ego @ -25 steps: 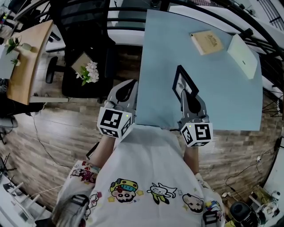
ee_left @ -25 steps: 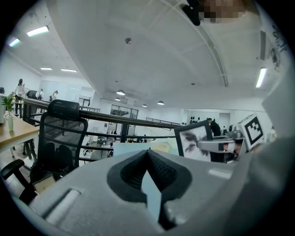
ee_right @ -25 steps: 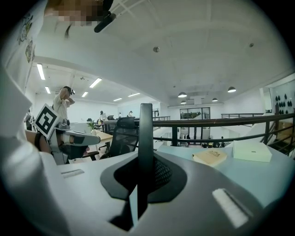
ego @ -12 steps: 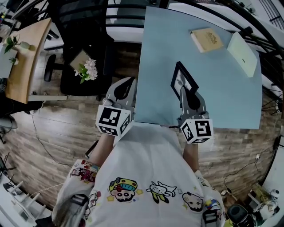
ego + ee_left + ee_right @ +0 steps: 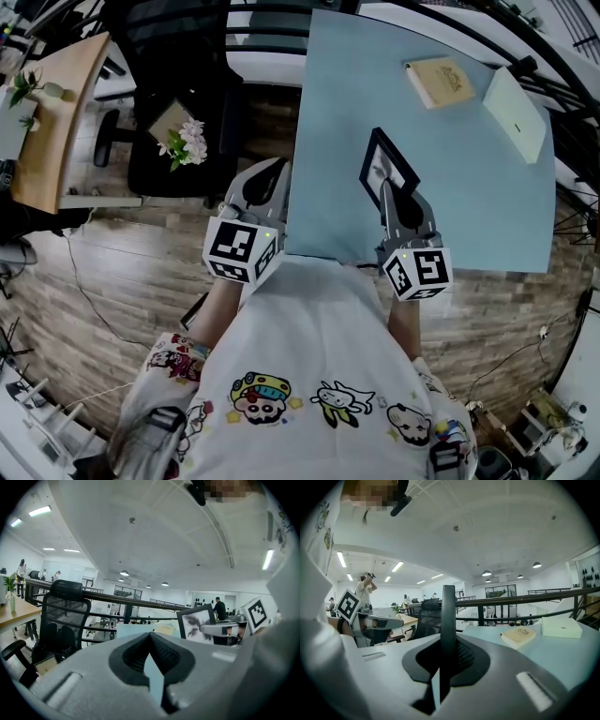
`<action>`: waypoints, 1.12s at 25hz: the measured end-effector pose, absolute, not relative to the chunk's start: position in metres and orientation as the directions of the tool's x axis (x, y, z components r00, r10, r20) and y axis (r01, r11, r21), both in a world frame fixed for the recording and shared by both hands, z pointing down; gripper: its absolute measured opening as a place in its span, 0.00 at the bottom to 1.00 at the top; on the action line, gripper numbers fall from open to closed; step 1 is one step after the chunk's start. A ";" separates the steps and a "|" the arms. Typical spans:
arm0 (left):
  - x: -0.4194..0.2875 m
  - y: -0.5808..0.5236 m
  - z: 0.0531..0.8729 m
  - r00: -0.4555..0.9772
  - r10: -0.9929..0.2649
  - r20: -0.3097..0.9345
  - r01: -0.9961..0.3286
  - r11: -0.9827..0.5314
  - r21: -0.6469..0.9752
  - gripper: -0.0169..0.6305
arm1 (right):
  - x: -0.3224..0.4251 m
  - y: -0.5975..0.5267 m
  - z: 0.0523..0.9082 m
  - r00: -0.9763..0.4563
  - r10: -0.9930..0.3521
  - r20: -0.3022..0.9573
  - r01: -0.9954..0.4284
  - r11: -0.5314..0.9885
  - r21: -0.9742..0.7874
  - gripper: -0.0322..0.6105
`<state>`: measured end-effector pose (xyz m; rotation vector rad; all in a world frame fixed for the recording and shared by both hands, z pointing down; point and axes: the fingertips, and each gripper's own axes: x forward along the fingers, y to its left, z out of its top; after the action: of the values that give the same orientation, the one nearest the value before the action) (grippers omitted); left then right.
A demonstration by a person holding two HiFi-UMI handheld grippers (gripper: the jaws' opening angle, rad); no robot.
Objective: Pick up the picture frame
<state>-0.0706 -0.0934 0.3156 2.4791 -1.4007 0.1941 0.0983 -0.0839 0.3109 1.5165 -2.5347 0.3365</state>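
The picture frame (image 5: 389,169), black-rimmed with a pale print, stands tilted up off the light blue table (image 5: 487,206). My right gripper (image 5: 386,195) is shut on its near edge. In the right gripper view the frame (image 5: 448,616) shows edge-on as a thin black bar pinched between the jaws (image 5: 443,656). My left gripper (image 5: 266,180) hovers by the table's left front corner, shut with nothing in it. In the left gripper view its pads (image 5: 151,638) meet, and the frame (image 5: 197,623) shows at the right, held by the other gripper.
A tan book (image 5: 439,82) and a white box (image 5: 513,114) lie at the table's far right. Left of the table a black office chair (image 5: 178,103) carries a flower bunch (image 5: 187,145). A wooden desk (image 5: 56,122) stands further left. A dark railing (image 5: 525,597) runs behind the table.
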 end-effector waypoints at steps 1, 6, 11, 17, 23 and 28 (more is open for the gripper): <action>-0.070 -0.093 0.316 0.519 -0.815 0.256 -0.854 -0.487 0.181 0.02 | 0.098 -0.084 0.311 -0.471 -0.843 0.259 -0.882 0.460 -0.107 0.09; -0.072 -0.094 0.317 0.516 -0.818 0.256 -0.856 -0.484 0.181 0.02 | 0.099 -0.085 0.313 -0.465 -0.844 0.266 -0.885 0.453 -0.111 0.09; -0.072 -0.094 0.317 0.515 -0.818 0.255 -0.857 -0.483 0.181 0.02 | 0.101 -0.086 0.314 -0.452 -0.849 0.274 -0.892 0.437 -0.115 0.09; -0.073 -0.094 0.315 0.515 -0.819 0.253 -0.857 -0.484 0.178 0.02 | 0.103 -0.085 0.314 -0.446 -0.852 0.275 -0.895 0.431 -0.116 0.09; -0.072 -0.095 0.314 0.515 -0.820 0.251 -0.857 -0.484 0.177 0.02 | 0.104 -0.087 0.315 -0.443 -0.852 0.278 -0.897 0.427 -0.118 0.09; -0.073 -0.095 0.312 0.516 -0.821 0.245 -0.856 -0.486 0.176 0.02 | 0.104 -0.087 0.315 -0.442 -0.853 0.279 -0.897 0.425 -0.122 0.09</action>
<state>-0.0726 -0.0953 0.3117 2.4856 -1.4102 0.1842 0.1044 -0.0872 0.3147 1.5516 -2.4999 0.3779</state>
